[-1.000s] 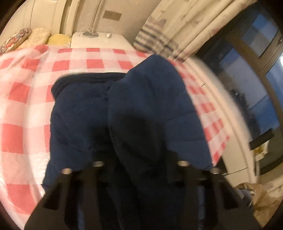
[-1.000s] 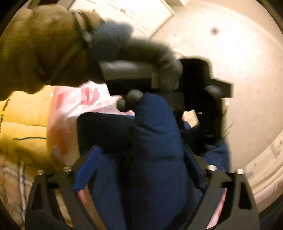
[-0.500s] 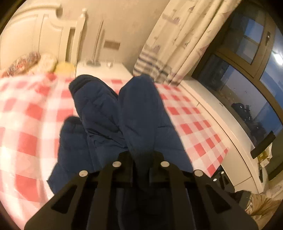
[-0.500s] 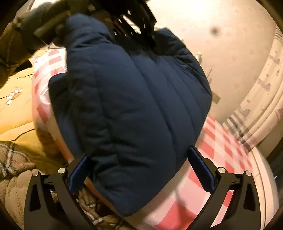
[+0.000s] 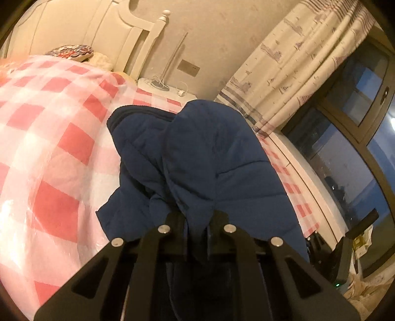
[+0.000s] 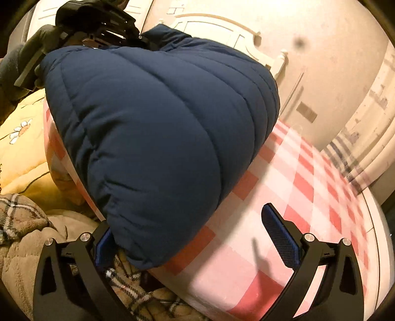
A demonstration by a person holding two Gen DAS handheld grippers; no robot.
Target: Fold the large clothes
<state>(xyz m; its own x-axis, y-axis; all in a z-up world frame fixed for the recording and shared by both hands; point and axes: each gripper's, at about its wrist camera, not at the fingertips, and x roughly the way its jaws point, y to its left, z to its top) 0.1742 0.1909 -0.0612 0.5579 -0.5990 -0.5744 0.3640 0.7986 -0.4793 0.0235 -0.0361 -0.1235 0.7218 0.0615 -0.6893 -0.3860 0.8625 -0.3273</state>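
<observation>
A dark blue padded jacket (image 5: 209,158) lies bunched on a bed with a red-and-white checked cover (image 5: 49,138). My left gripper (image 5: 197,222) is shut on a fold of the jacket and holds it up off the cover. In the right wrist view the jacket (image 6: 158,138) hangs as a puffy mass from the left gripper (image 6: 98,22) at the top left. My right gripper (image 6: 195,237) is open and holds nothing; its left finger sits under the jacket's lower edge, and its right finger (image 6: 279,232) stands apart over the checked cover (image 6: 296,187).
A white headboard (image 5: 103,37) and pillows (image 5: 71,51) are at the bed's far end, with a nightstand (image 5: 167,91) beside them. Curtains (image 5: 296,64) and a dark window (image 5: 358,138) are on the right. A yellow quilt (image 6: 22,153) and a plaid blanket (image 6: 22,222) lie left of the bed.
My left gripper closed on the jacket fold and lifted it. My right gripper let go of the jacket, opened and pulled back to the right, so more checked cover shows.
</observation>
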